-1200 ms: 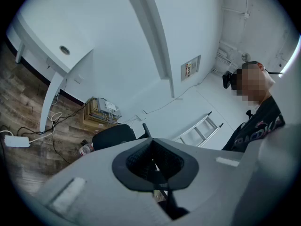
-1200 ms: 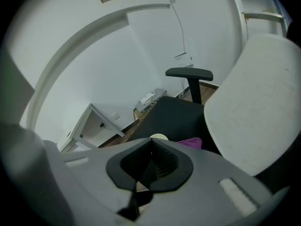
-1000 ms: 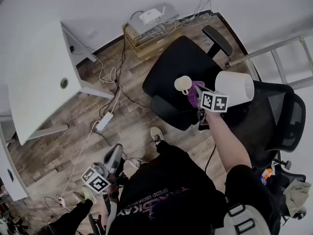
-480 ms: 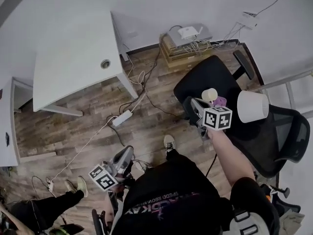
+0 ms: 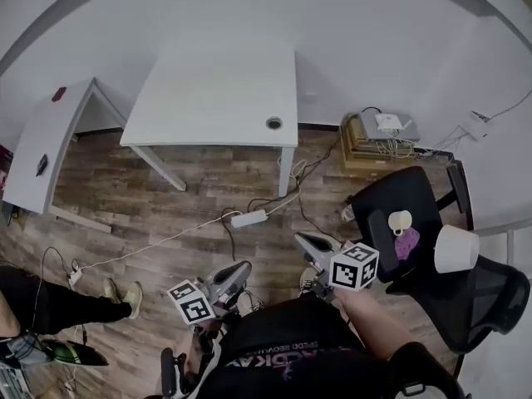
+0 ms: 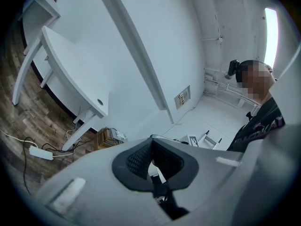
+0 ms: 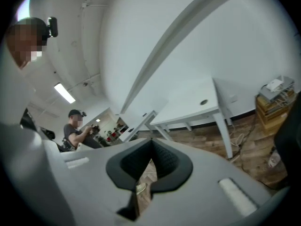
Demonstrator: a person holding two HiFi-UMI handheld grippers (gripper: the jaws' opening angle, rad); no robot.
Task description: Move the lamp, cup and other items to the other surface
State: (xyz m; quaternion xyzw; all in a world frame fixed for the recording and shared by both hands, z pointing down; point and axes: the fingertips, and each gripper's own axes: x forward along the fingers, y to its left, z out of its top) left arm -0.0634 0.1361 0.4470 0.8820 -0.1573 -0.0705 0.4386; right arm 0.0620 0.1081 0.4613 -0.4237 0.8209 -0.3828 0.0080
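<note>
Both grippers are empty here. The left gripper [image 6: 151,142] has its jaws pressed together at the tips with nothing between them, and the right gripper [image 7: 151,142] is the same: pads meeting, nothing pinched. In the head view both are low, right in front of the person's body, over the wood floor [image 5: 166,198], touching nothing. A bit further out a white power strip [image 5: 249,219] lies on the floor with cables running off it. Off to the person's right is the black chair [image 5: 416,194], and the cup [image 5: 400,221] sits on its seat with a purple thing [image 5: 406,243] right next to it and the lamp [image 5: 455,248] just beside those. Furthest back, the white desk [image 5: 216,90] stands against the wall.
</note>
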